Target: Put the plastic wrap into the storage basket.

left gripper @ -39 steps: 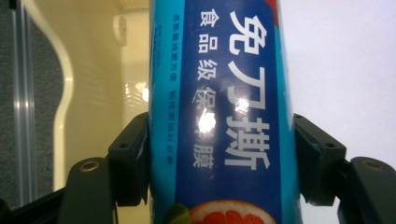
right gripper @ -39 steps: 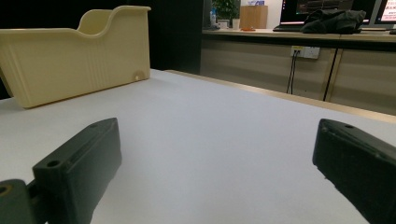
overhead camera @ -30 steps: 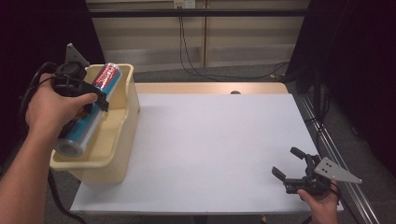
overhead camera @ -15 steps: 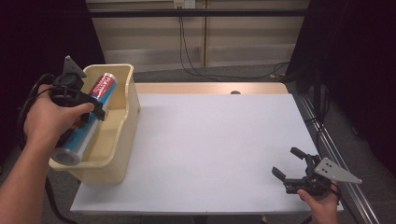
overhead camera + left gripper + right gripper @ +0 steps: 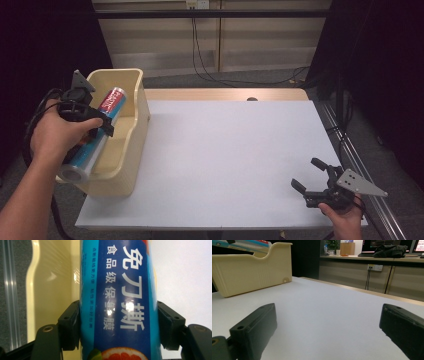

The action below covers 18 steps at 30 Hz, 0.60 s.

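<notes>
A long blue roll of cling film (image 5: 97,131) with a red end and white Chinese lettering lies lengthwise over the cream plastic bin (image 5: 131,140) at the table's left edge. My left gripper (image 5: 96,123) is shut on the roll's middle; in the left gripper view the roll (image 5: 117,297) fills the space between both black pads (image 5: 71,325). The roll's near end sticks out past the bin's front rim. My right gripper (image 5: 311,176) rests low at the table's near right corner, jaws wide apart with nothing between them (image 5: 327,332).
The white tabletop (image 5: 230,150) stretches between the bin and the right gripper. A wooden strip (image 5: 225,94) runs along the far edge, with cables on the floor behind. In the right gripper view the bin (image 5: 249,270) stands at the far left.
My left hand has lowered the roll into the bin and shifted it slightly left. The right gripper has stayed put.
</notes>
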Tool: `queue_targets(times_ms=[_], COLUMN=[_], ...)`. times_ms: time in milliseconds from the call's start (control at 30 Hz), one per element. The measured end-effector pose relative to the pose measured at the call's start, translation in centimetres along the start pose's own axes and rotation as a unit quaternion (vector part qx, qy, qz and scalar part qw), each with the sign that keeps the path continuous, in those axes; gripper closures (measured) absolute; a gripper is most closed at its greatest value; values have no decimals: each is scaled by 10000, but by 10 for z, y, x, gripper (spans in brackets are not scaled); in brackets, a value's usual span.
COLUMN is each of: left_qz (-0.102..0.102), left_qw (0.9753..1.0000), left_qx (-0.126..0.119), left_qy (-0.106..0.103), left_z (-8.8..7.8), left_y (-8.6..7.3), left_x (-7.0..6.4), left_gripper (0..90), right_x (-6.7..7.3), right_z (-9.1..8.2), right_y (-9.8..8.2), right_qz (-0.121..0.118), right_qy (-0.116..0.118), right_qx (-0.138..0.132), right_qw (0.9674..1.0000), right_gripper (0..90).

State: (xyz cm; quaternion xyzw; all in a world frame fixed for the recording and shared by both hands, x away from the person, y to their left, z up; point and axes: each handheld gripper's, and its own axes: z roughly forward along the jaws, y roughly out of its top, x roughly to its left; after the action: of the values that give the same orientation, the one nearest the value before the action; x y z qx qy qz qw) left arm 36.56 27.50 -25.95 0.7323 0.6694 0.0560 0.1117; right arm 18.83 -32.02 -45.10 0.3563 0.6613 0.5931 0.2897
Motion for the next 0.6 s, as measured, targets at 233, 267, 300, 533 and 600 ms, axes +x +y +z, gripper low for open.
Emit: queue_targets(times_ms=[233,267,300,533,600], left_qz=[-39,-22,-61,-122,-138], left_qw=[10000,10000,10000,9998,9998], left_qx=[25,46,52,136,160], left_qy=[-23,-26,-26,-44,-57], left_z=[8,9,11,16,16], left_y=[-3,-3,-4,-7,-7], left_x=[4,5,5,7,7], left_gripper=[321,321,321,321,320], right_x=[0,0,0,0,1], right_z=[1,1,1,1,1], right_y=[0,0,0,0,0], right_qz=[-7,-9,-3,-1,-4], right_qy=[12,11,9,7,17], right_qx=[6,17,23,25,32], right_qw=[10000,10000,10000,10000,10000], right_gripper=[11,11,11,11,11])
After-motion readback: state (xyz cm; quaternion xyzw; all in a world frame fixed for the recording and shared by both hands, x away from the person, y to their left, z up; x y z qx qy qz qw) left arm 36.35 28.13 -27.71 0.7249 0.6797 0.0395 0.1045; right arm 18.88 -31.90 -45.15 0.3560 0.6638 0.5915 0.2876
